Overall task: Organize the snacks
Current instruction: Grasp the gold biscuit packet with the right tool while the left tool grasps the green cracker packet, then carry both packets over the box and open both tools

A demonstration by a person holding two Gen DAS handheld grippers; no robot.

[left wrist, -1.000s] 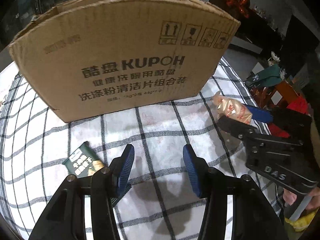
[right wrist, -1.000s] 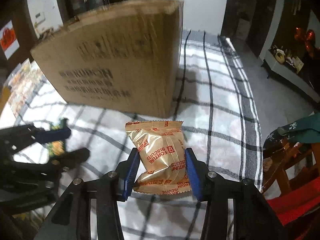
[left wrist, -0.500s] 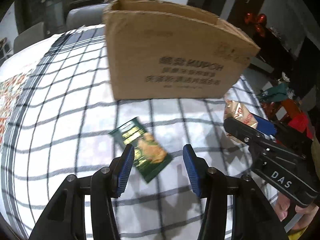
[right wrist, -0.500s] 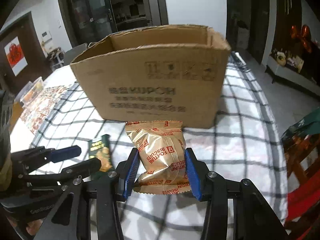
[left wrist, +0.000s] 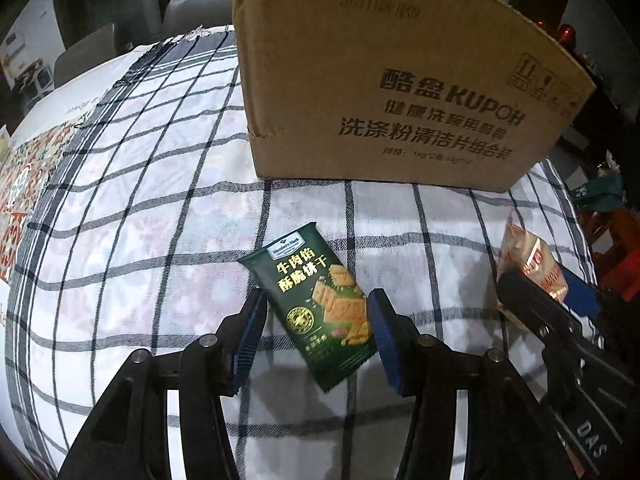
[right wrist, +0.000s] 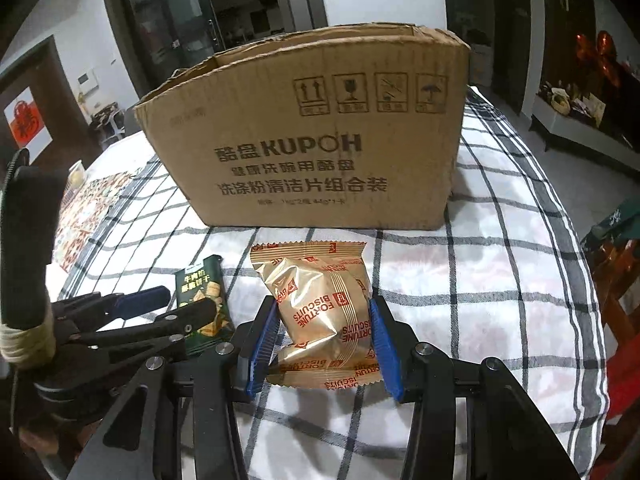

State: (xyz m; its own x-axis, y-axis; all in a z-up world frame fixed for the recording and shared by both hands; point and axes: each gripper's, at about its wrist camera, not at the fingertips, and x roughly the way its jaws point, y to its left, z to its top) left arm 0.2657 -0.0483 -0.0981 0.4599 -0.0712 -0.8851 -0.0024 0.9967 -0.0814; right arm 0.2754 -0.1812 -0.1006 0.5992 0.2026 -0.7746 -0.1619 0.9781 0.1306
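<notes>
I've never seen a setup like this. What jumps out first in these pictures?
A big open-topped cardboard box stands at the back of the checked tablecloth. In front of it the right gripper clamps a puffy gold biscuit packet between its blue pads. To its left, a dark green cracker packet lies flat on the cloth between the open pads of the left gripper.

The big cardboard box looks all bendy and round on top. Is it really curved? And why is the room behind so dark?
Left wrist view: the fisheye lens bows the cardboard box and the checked tablecloth; corners go black. Right wrist view: same bulge, sharp print on the Fortune Biscuits packet, dim background.
</notes>
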